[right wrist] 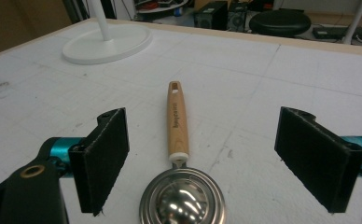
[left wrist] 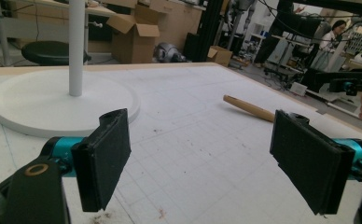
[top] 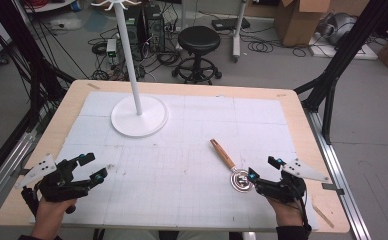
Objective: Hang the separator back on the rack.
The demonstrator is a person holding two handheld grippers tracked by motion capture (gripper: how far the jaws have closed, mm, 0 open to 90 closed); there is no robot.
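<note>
From above, nothing is picked up yet: my left hand-held gripper point(top: 89, 167) rests at the near left of the surface point(top: 192, 135), jaws apart and empty; my right hand-held gripper point(top: 262, 170) sits just behind a wooden-handled metal scoop point(top: 232, 167). Left gripper view: the white stand base point(left wrist: 53, 100) lies ahead. Right gripper view: the scoop's bowl lies between my parted jaws, untouched.
</note>
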